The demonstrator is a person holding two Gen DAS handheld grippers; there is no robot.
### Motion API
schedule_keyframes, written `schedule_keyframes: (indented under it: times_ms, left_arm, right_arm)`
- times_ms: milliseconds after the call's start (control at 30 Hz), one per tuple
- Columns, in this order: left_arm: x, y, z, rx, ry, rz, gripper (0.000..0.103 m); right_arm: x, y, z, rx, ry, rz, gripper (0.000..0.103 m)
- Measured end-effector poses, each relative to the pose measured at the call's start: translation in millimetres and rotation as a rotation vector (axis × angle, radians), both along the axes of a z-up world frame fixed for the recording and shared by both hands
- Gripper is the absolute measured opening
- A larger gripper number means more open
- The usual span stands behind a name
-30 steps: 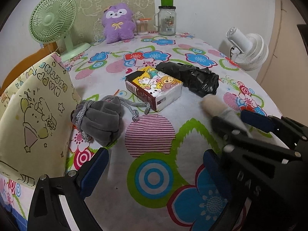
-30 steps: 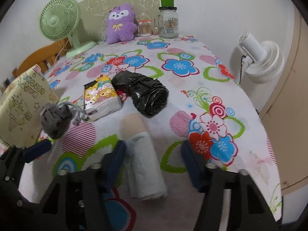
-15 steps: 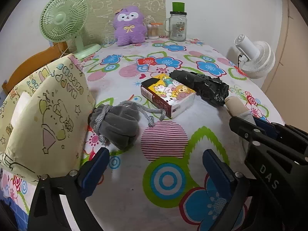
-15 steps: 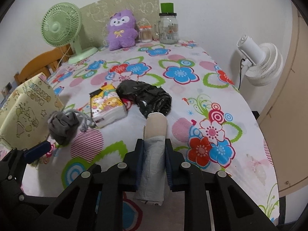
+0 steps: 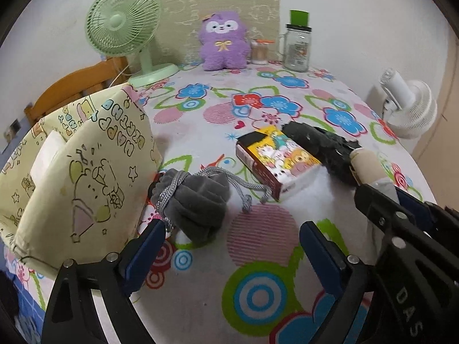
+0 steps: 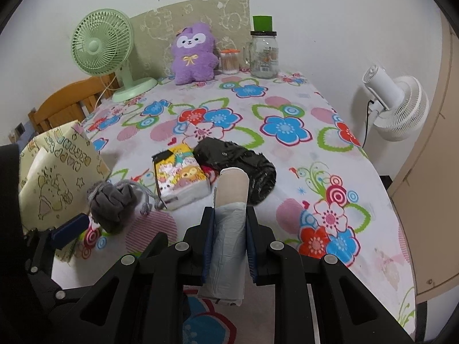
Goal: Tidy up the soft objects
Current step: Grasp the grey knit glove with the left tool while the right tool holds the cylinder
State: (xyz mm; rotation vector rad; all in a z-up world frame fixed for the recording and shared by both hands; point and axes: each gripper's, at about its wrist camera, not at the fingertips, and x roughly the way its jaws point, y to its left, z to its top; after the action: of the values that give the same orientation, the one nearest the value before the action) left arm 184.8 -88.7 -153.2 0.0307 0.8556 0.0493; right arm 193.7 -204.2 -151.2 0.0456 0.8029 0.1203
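Nearest, the right gripper has its jaws clamped on the grey-wrapped end of a roll of bin bags, cardboard core pointing forward; gripping across the roll's width likely keeps it from unwinding. The left gripper hovers with jaws apart, holding nothing, presumably ready for the grey drawstring pouch lying just ahead between its fingertips. Left of those jaws stands the open yellow cartoon-print fabric bag, a probable destination. Further ahead lie a cartoon tissue pack and a black bin-bag roll, touching. Beyond stands a purple plush toy.
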Motion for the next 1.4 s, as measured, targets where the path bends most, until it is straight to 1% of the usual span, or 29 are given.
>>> schedule_keyframes:
  times_ms: [233, 267, 300, 400, 433, 467, 500, 533, 567, 600, 667, 700, 733, 800, 867, 1100, 1400]
  left_arm:
    - [15, 1, -7, -0.003, 0.010, 0.045, 0.095]
    - [17, 1, -8, -0.002, 0.010, 0.046, 0.090]
    - [19, 2, -9, -0.006, 0.009, 0.055, 0.088]
    - [23, 8, -13, -0.045, 0.020, 0.086, 0.083]
    - [24, 9, -13, -0.054, 0.019, 0.089, 0.077]
    - [23, 9, -13, -0.053, 0.013, 0.094, 0.069]
    - [22, 9, -13, -0.053, 0.008, 0.095, 0.064]
    - [21, 9, -12, -0.055, 0.003, 0.090, 0.051]
    - [20, 9, -11, -0.057, -0.002, 0.086, 0.046]
    - [19, 10, -10, -0.059, -0.007, 0.080, 0.044]
    - [18, 10, -10, -0.064, -0.006, 0.074, 0.031]
    - [17, 11, -9, -0.065, -0.007, 0.071, 0.027]
    - [17, 12, -9, -0.070, -0.006, 0.067, 0.021]
    - [15, 12, -8, -0.078, -0.001, 0.054, 0.018]
    - [14, 12, -8, -0.078, 0.002, 0.042, 0.009]
    - [8, 8, -7, -0.066, 0.009, -0.002, 0.006]
    - [2, 9, -2, -0.061, -0.006, -0.011, 0.006]
  right_arm:
    - [10, 3, 0, -0.016, -0.006, -0.005, 0.024]
    - [12, 3, -1, -0.016, -0.005, -0.006, 0.024]
    - [13, 3, -2, -0.015, -0.003, -0.007, 0.023]
    - [16, 2, -4, -0.008, 0.001, -0.011, 0.023]
    - [17, 2, -4, 0.000, 0.002, -0.010, 0.023]
    - [18, 2, -4, 0.003, 0.003, -0.010, 0.023]
    - [18, 2, -4, 0.003, 0.003, -0.012, 0.024]
    - [18, 1, -4, 0.004, 0.003, -0.014, 0.023]
    - [18, 1, -4, 0.006, 0.002, -0.018, 0.024]
    - [18, 1, -4, 0.007, 0.003, -0.020, 0.024]
    - [18, 0, -4, 0.012, 0.006, -0.022, 0.024]
    - [18, 0, -5, 0.013, 0.007, -0.022, 0.024]
    - [18, 0, -4, 0.015, 0.007, -0.023, 0.024]
    - [18, 1, -4, 0.011, 0.007, -0.023, 0.024]
    - [17, 1, -4, 0.003, 0.006, -0.024, 0.024]
    - [12, 0, -6, 0.003, 0.016, -0.038, 0.024]
    - [6, 0, -3, 0.003, 0.006, -0.041, 0.024]
